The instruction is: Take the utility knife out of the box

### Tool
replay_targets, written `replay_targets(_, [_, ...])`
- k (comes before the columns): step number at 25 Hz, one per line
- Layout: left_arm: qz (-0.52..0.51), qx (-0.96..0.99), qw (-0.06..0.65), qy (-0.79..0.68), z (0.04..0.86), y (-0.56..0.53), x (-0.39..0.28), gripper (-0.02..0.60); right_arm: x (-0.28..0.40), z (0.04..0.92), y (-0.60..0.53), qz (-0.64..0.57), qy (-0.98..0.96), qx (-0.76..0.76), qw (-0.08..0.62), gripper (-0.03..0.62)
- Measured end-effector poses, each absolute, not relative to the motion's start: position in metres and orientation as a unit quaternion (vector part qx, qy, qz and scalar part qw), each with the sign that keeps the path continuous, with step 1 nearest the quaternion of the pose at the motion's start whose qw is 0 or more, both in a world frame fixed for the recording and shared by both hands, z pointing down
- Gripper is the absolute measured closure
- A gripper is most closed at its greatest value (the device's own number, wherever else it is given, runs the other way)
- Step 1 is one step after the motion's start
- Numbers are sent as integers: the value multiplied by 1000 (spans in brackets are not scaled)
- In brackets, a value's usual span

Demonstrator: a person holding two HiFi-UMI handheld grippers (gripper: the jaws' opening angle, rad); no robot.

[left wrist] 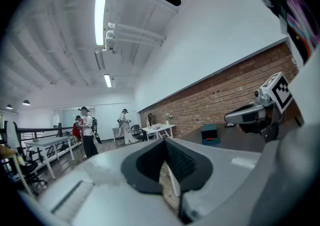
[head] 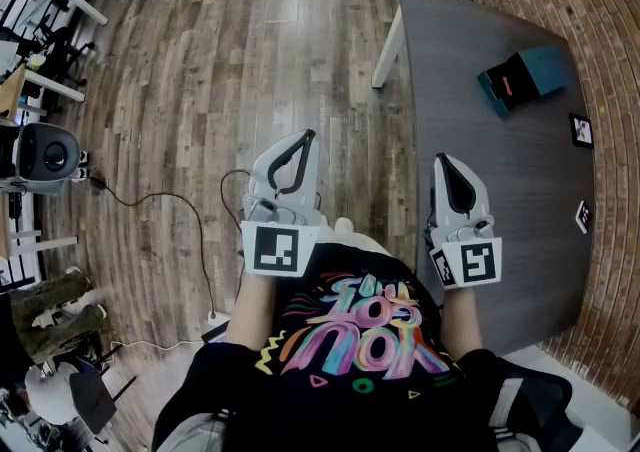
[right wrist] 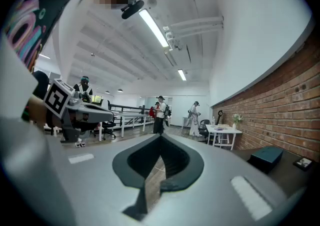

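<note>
- Right gripper [head: 446,159]: jaws closed, nothing in them, held level over the near table [head: 510,210] edge.
- Left gripper [head: 309,135]: also closed and empty, out over the floor.
- Box [head: 527,77]: far end of the table, ahead and right of the right gripper, well apart from it, long axis diagonal.
- Knife itself can't be made out.
- Right gripper is nearer, so it likely does the reach.

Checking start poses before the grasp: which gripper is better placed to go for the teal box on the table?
Right. The right gripper is over the dark table, on the side of the teal box; the left gripper hangs over the wooden floor, farther from it. Both shut, empty.
</note>
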State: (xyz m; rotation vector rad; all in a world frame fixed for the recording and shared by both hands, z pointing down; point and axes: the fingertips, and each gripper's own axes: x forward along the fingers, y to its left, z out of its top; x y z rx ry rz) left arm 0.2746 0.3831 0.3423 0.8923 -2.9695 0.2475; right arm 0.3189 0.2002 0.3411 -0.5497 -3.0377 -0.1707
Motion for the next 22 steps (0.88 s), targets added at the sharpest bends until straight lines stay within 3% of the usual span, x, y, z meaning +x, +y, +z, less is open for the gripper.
replay_targets(10, [69, 268, 31, -960, 361, 390, 265, 581, 319, 356, 203, -51, -980, -188, 38, 594])
replay_targets(22, [99, 272, 23, -957, 362, 382, 219, 581, 271, 371, 207, -53, -976, -204, 56, 593])
